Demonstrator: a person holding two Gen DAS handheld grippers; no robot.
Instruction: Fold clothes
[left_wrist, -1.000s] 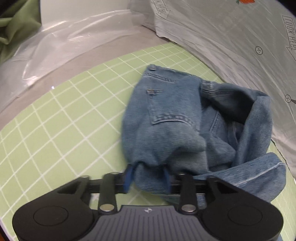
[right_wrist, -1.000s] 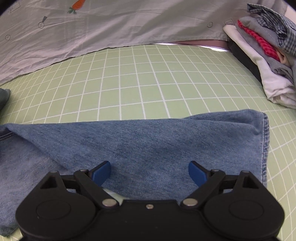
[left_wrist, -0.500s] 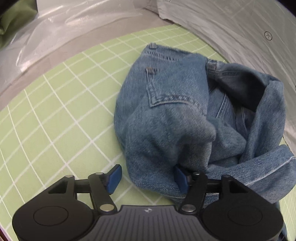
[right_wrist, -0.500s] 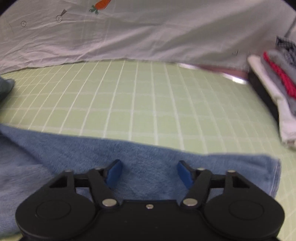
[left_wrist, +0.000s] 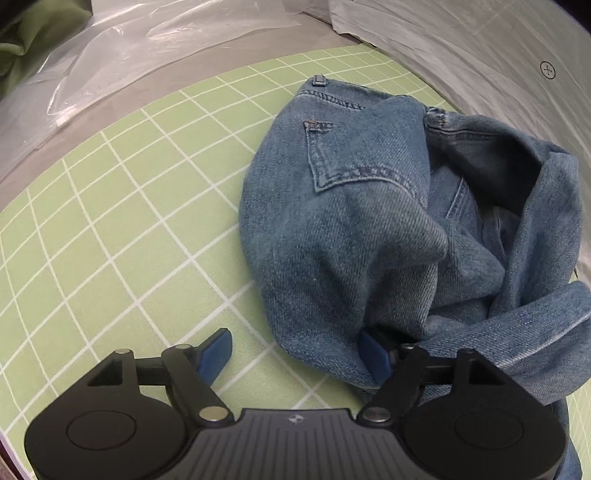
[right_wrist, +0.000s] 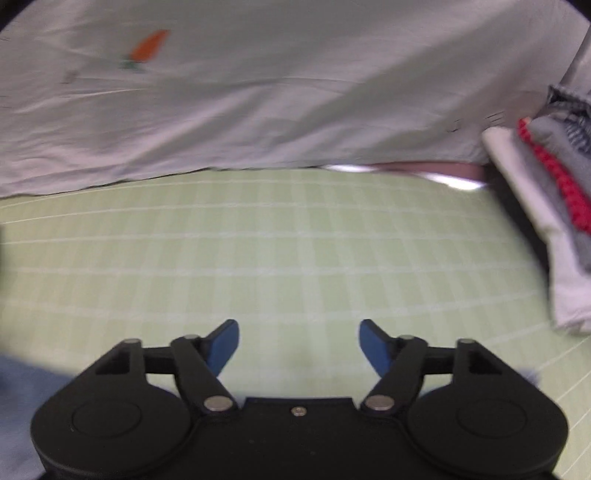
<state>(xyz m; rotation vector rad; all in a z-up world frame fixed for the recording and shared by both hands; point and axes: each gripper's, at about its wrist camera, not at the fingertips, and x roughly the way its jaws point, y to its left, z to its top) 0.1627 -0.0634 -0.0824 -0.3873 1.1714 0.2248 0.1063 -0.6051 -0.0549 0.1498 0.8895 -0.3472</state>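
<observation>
A pair of blue jeans (left_wrist: 362, 229) lies bunched on the green grid mat (left_wrist: 110, 206), back pocket up, waistband toward the far side. My left gripper (left_wrist: 299, 354) is open at the near edge of the heap. Its right blue fingertip (left_wrist: 373, 354) touches the denim and the left one rests on bare mat. In the blurred right wrist view my right gripper (right_wrist: 299, 347) is open over bare mat (right_wrist: 295, 251), nothing between its fingers. A strip of blue denim (right_wrist: 33, 384) shows at the lower left corner there.
A grey printed sheet (right_wrist: 258, 92) with a carrot motif hangs behind the mat. A stack of folded clothes (right_wrist: 554, 206) sits at the right edge. Clear plastic film (left_wrist: 110, 55) and a green cloth (left_wrist: 33, 29) lie beyond the mat's far left.
My left gripper opened and let go of the jeans, which stay heaped on the mat. My right gripper drew back off the denim leg, which slid out of its view.
</observation>
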